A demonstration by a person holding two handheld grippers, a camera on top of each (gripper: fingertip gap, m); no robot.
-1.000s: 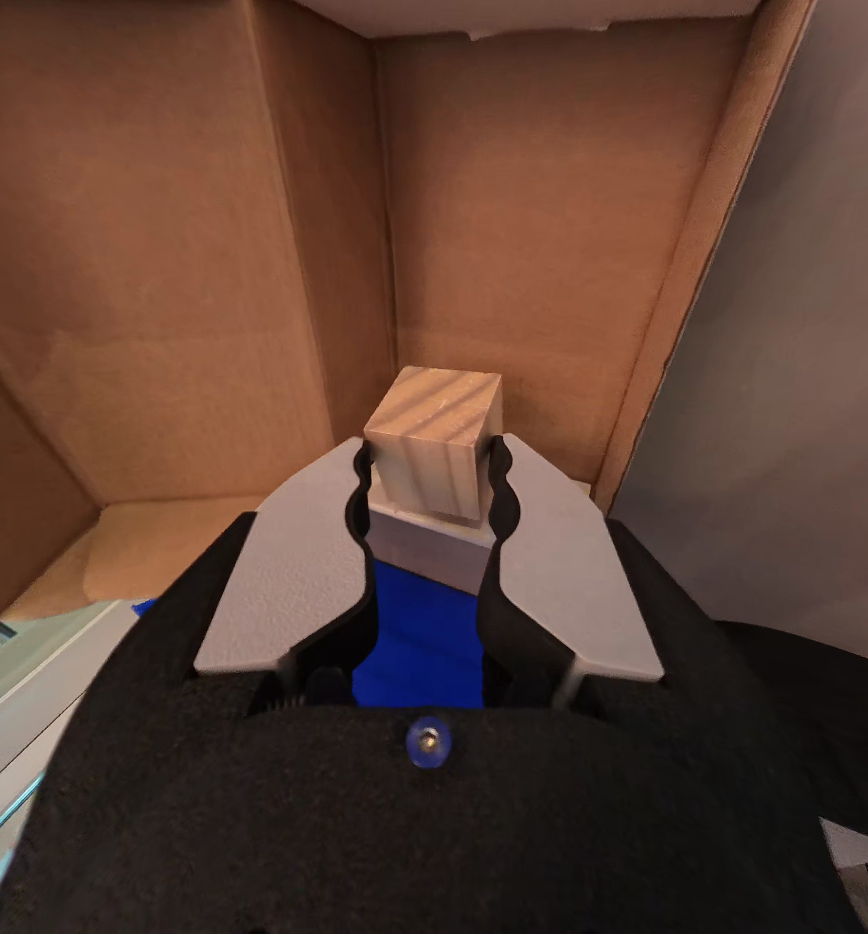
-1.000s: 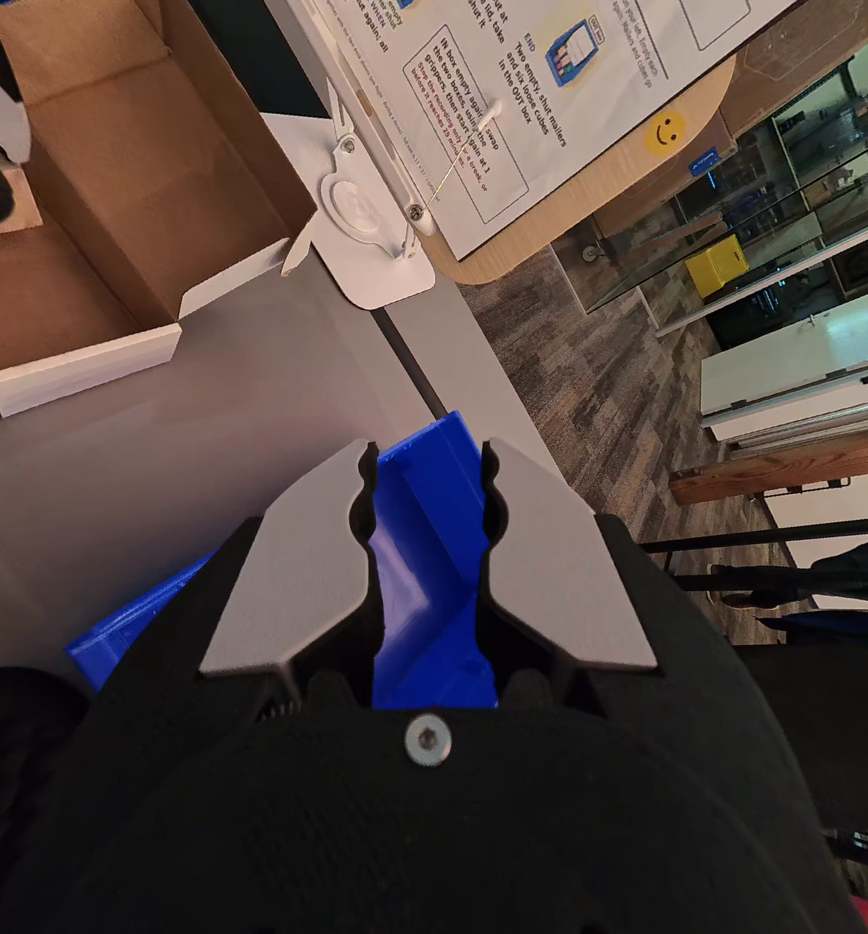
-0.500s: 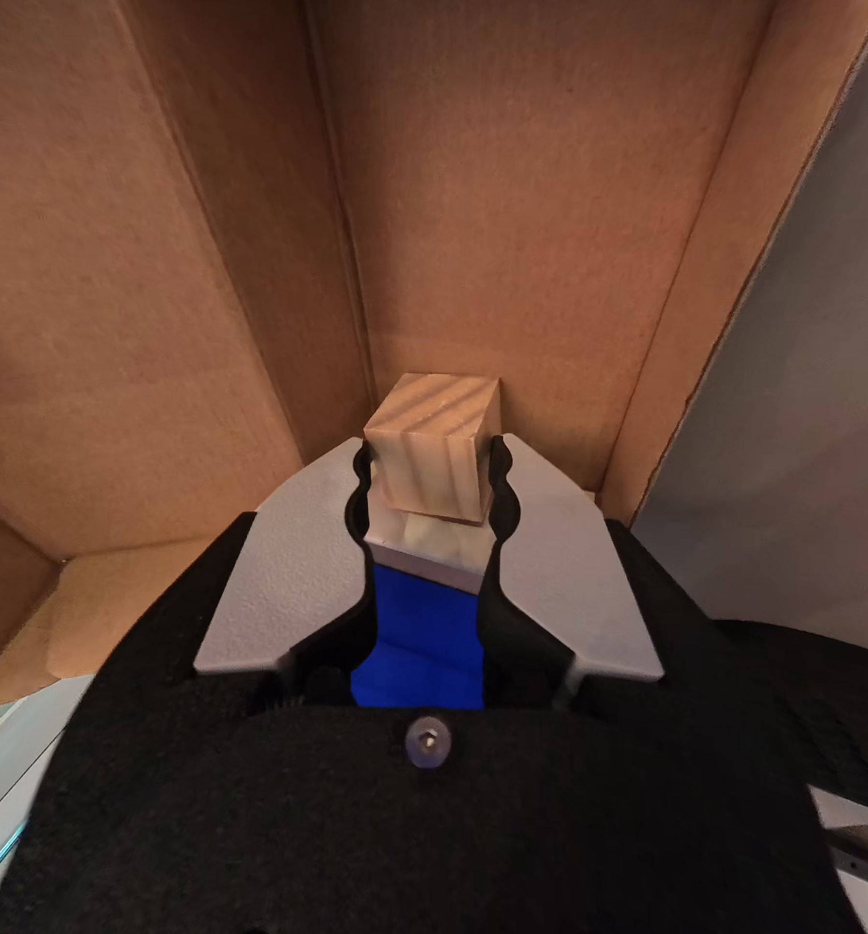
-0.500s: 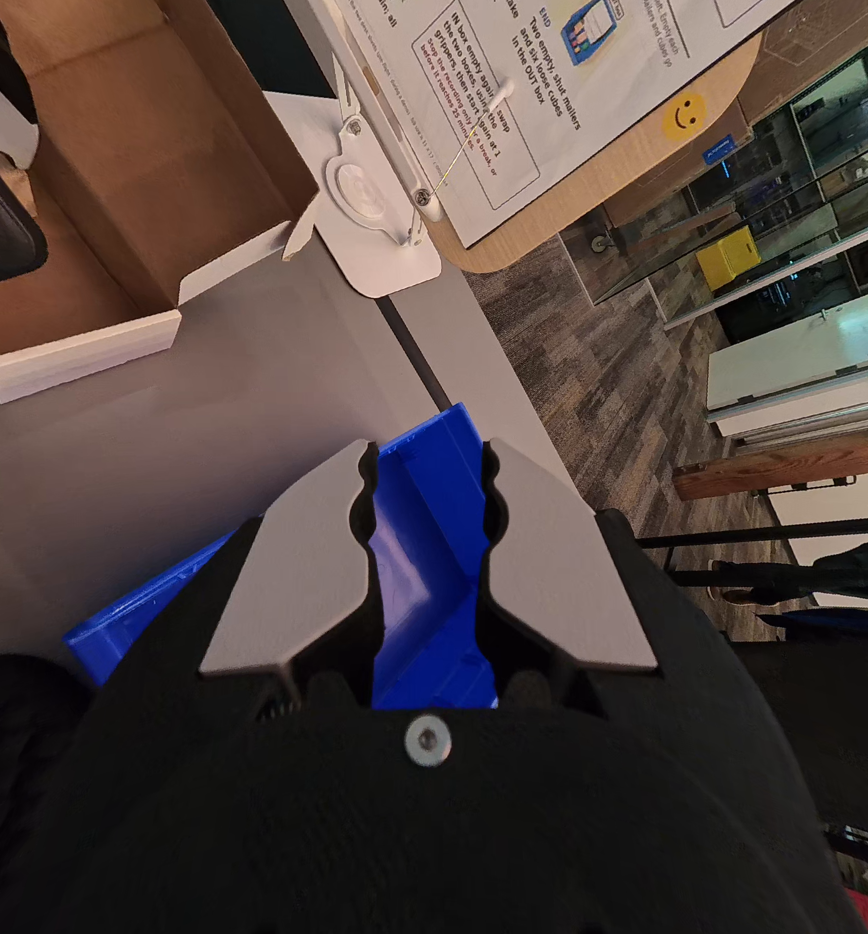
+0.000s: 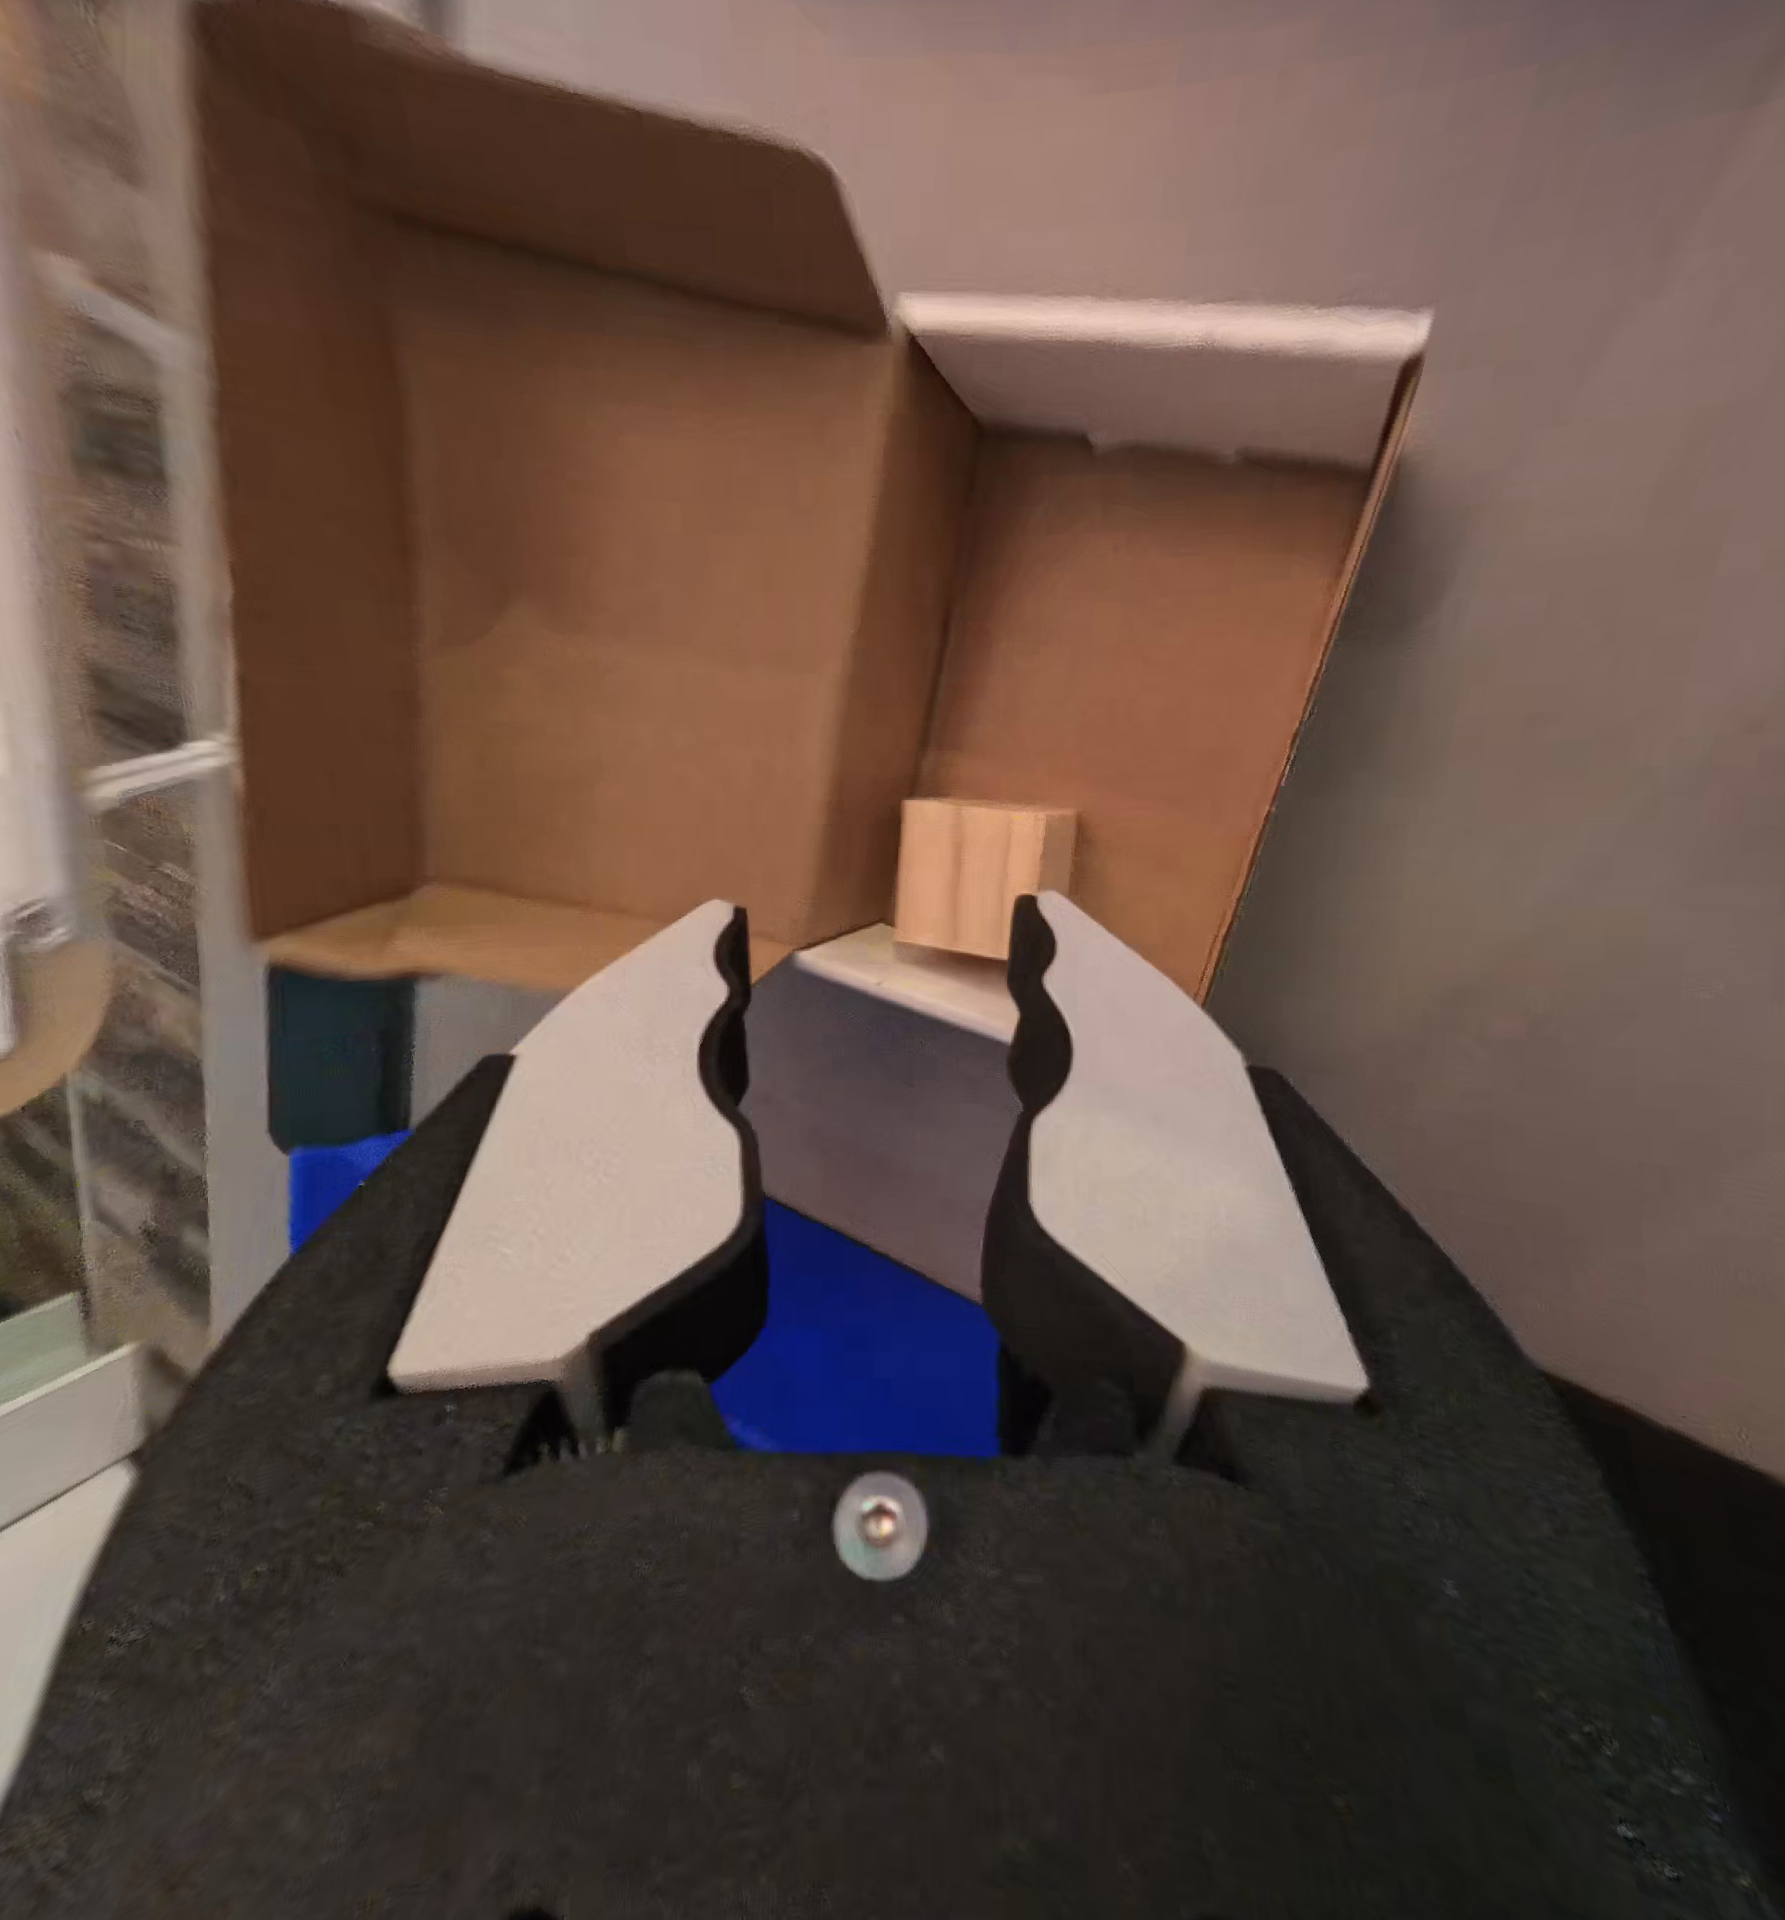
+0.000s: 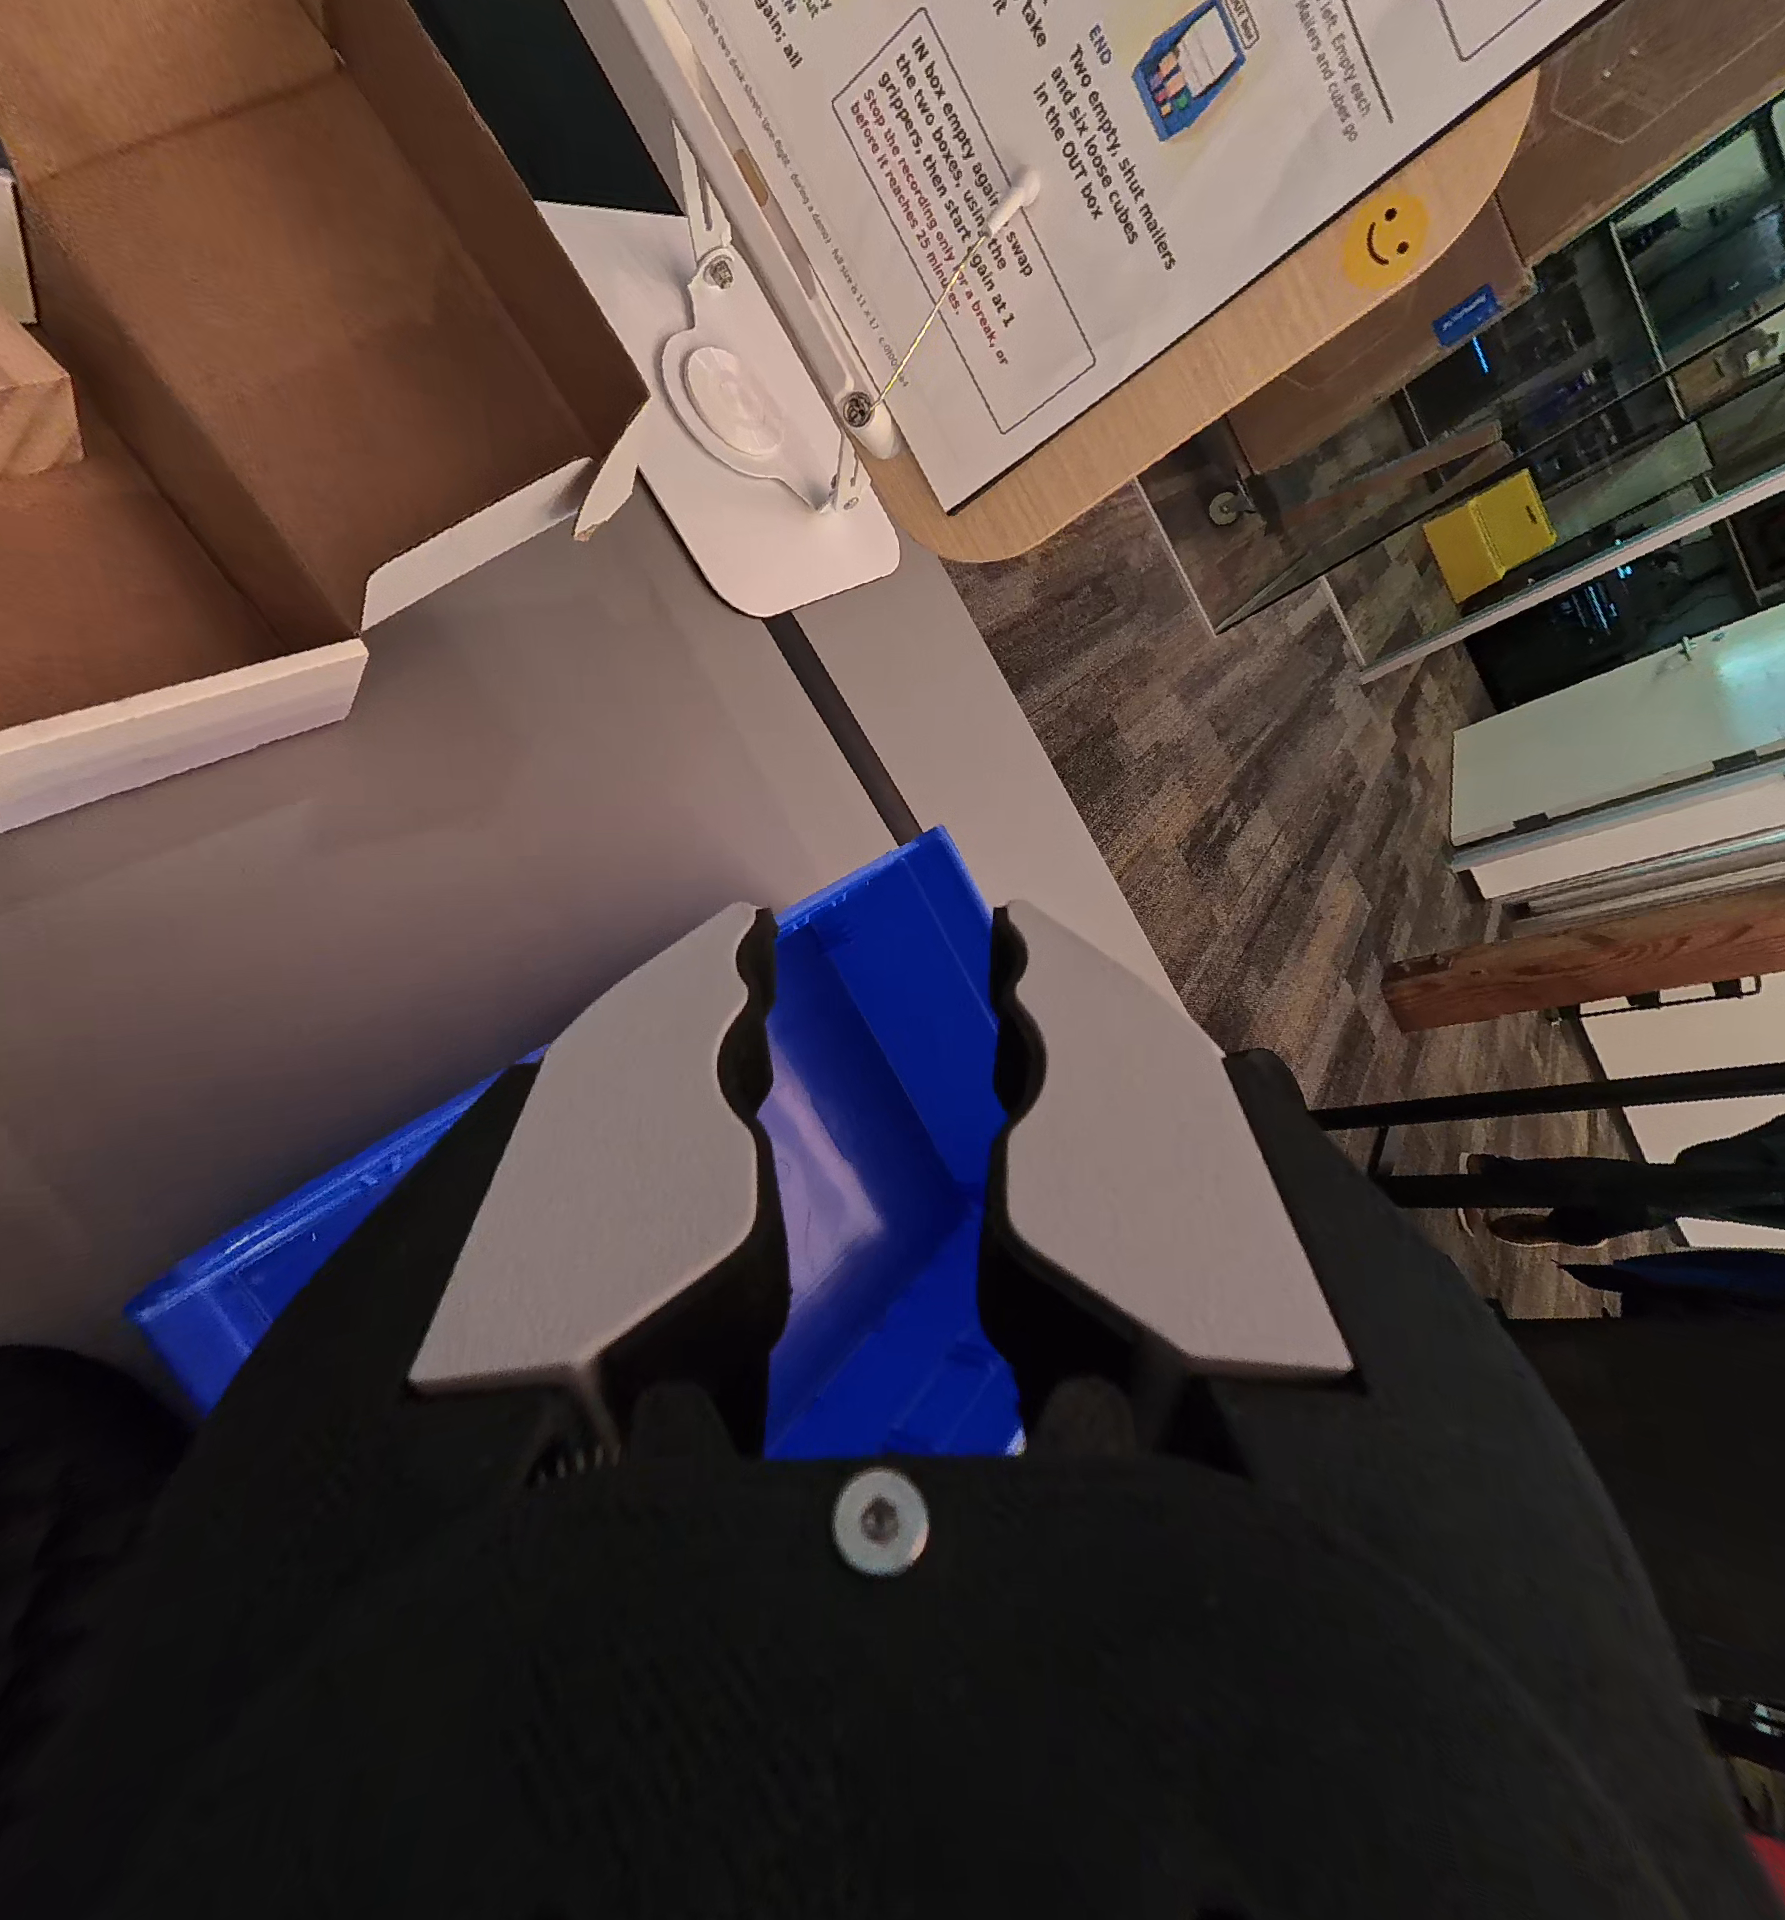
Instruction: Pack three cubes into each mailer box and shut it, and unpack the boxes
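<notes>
Underneath, grey tabletop point(image 6: 368, 935); beyond, patterned carpet point(image 6: 1231, 748)

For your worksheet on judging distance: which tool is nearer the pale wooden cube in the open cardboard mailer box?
Left. The left tool hangs open just short of the pale wooden cube; the right tool is over the blue plastic bin.

Left wrist view: mailer box point(image 5: 659, 623) open, centre frame, on bench point(image 5: 1594, 727). Cube point(image 5: 983, 875) inside box, lower right corner, beyond left tongs point(image 5: 875, 925), apart from them. Right wrist view: box upper left; bin point(image 6: 867, 1091) under right tongs point(image 6: 875, 930); sign stand point(image 6: 763, 416) upper centre, beside box.
</notes>
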